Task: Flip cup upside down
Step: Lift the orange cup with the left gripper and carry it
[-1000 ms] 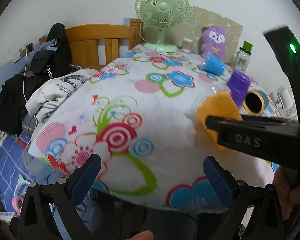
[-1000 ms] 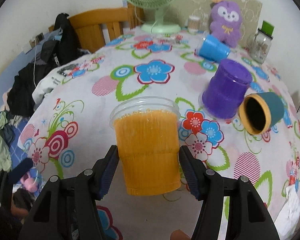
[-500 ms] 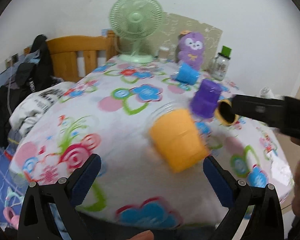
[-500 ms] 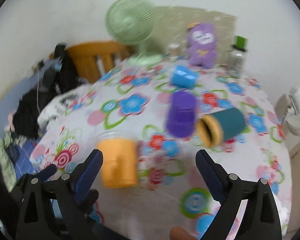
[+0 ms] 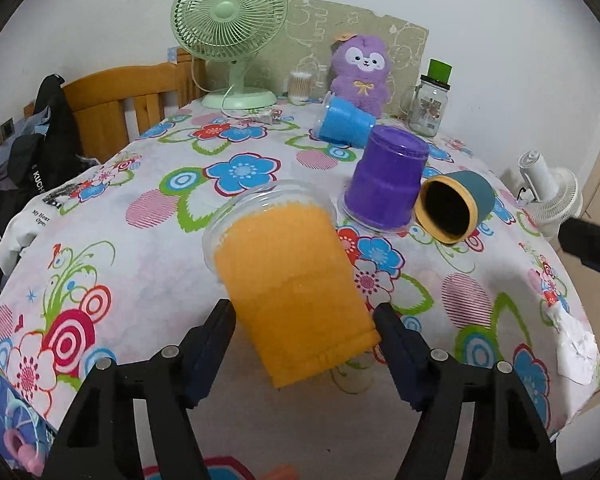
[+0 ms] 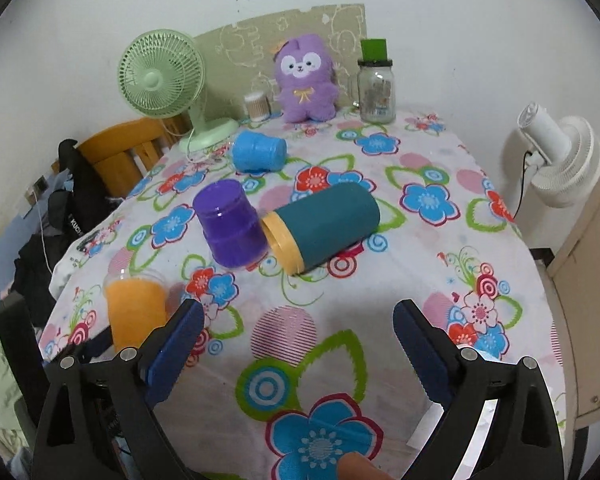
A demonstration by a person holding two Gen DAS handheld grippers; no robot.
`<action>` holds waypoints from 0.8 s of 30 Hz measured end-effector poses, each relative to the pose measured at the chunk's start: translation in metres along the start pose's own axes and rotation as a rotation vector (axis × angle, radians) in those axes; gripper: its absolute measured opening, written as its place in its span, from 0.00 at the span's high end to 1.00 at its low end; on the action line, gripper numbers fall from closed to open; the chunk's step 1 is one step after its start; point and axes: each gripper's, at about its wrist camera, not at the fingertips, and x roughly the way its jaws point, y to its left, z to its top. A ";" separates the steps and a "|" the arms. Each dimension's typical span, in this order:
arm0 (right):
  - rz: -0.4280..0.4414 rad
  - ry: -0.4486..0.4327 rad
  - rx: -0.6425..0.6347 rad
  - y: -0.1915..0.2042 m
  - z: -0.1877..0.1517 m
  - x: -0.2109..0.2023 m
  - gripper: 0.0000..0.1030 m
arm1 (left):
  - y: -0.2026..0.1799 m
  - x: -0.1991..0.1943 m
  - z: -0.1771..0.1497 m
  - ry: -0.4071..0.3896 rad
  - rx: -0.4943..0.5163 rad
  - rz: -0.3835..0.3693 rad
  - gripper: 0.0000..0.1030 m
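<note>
An orange cup (image 5: 288, 284) with a clear rim stands mouth up on the flowered tablecloth, tilted in the left wrist view. My left gripper (image 5: 304, 324) is closed around its lower part, fingers touching both sides. It also shows in the right wrist view (image 6: 136, 308) at the table's left edge. My right gripper (image 6: 296, 344) is open and empty above the table's near middle.
A purple cup (image 5: 388, 180) stands upside down. A teal cup with a yellow rim (image 6: 324, 228) and a blue cup (image 6: 258, 152) lie on their sides. A green fan (image 5: 230, 36), plush toy (image 6: 306, 76) and jar (image 6: 376, 84) stand at the back. A white fan (image 6: 560, 160) is right of the table.
My right gripper let go of the orange cup, opened and drew back to the right. My left gripper moved in from the left and closed on the cup.
</note>
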 end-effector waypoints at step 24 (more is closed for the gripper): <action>0.021 0.000 -0.007 0.009 -0.004 0.001 0.06 | 0.000 -0.019 0.000 -0.043 0.097 0.035 0.03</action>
